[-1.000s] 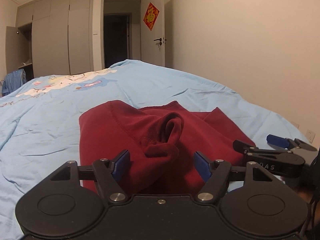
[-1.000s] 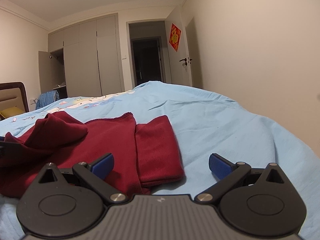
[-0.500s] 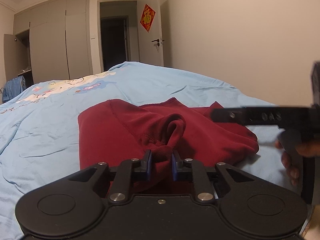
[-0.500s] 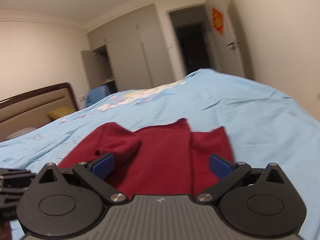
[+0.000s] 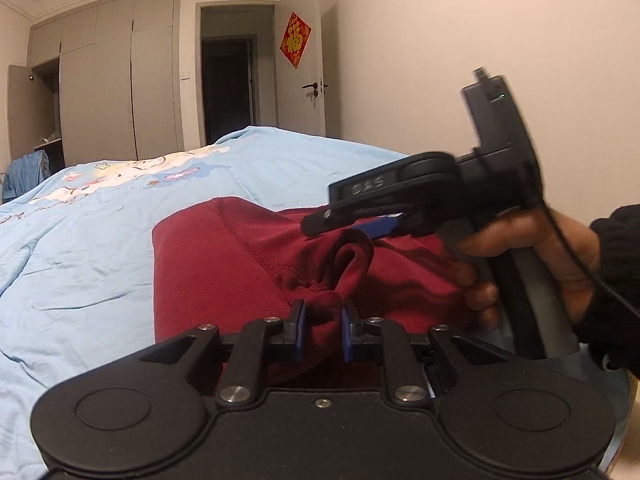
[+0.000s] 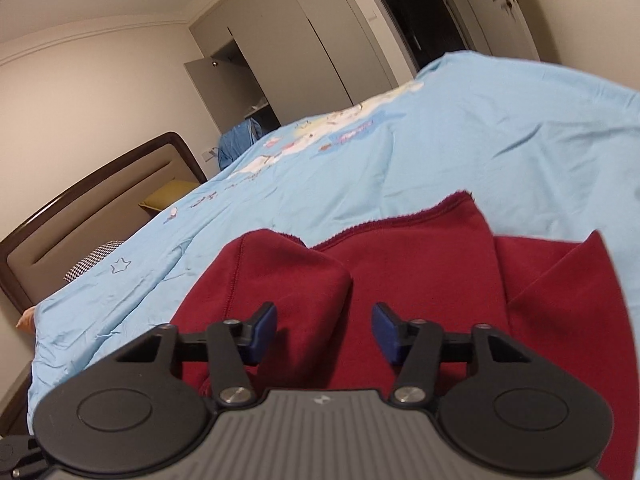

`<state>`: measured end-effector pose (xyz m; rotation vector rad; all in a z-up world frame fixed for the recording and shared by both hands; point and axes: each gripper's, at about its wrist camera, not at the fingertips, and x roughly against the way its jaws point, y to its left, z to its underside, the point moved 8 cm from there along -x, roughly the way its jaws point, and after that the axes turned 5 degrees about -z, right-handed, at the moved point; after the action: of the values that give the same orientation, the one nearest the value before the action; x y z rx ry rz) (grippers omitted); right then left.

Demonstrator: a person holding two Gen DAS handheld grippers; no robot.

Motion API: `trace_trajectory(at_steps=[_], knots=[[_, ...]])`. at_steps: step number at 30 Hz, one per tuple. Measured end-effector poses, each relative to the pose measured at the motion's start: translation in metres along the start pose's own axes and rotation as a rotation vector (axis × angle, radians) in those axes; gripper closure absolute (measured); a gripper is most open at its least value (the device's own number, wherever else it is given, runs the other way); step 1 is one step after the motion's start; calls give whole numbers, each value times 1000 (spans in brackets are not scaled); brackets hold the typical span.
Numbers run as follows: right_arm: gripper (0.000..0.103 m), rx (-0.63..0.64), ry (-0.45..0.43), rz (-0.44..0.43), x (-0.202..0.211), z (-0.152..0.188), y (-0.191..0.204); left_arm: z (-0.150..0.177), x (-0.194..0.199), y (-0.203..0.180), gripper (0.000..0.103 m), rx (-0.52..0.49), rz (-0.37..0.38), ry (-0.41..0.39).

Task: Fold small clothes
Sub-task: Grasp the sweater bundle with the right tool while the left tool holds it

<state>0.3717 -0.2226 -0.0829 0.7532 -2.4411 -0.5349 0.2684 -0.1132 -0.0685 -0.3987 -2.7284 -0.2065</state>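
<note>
On the light blue bedspread, near its close edge, lies a dark red garment, partly folded. In the right wrist view the garment spreads wider across the frame than it runs away from the camera; its ribbed hem edge sits on the far side, toward the printed cartoon patch on the bedspread. A folded-over flap lies at the garment's left, with a stitched seam running along it. At the right, a second layer shows a diagonal fold line. Which part is a sleeve cannot be told.

Left gripper: jaws drawn in on a bunched ridge of the garment's near edge, blue pads pressing the cloth from both sides. The pinched cloth rises into a small loop just beyond the fingertips.

Right gripper: jaws spread apart, nothing between them; it is tilted and hovers low over the folded flap. Contact with the cloth cannot be told. In the left wrist view this right gripper is seen side-on over the garment, held by a hand in a dark sleeve.

Surroundings: wooden headboard at left, grey wardrobe with one door open, dark doorway, red decoration on the white door.
</note>
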Motion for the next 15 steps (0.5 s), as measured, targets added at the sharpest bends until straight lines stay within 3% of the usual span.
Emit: trace_trajectory(at_steps=[5,8,15], knots=[[80,-4,29,-30,-8,8,3,1,1,-1,87,-2,0,-2],[92,34,9,-34,-2,8,8,0,2,-2,88,-7,-5,-7],[94,90,-93,-5,26,-8,13,-11,2,-16,89,-30,12,-37]])
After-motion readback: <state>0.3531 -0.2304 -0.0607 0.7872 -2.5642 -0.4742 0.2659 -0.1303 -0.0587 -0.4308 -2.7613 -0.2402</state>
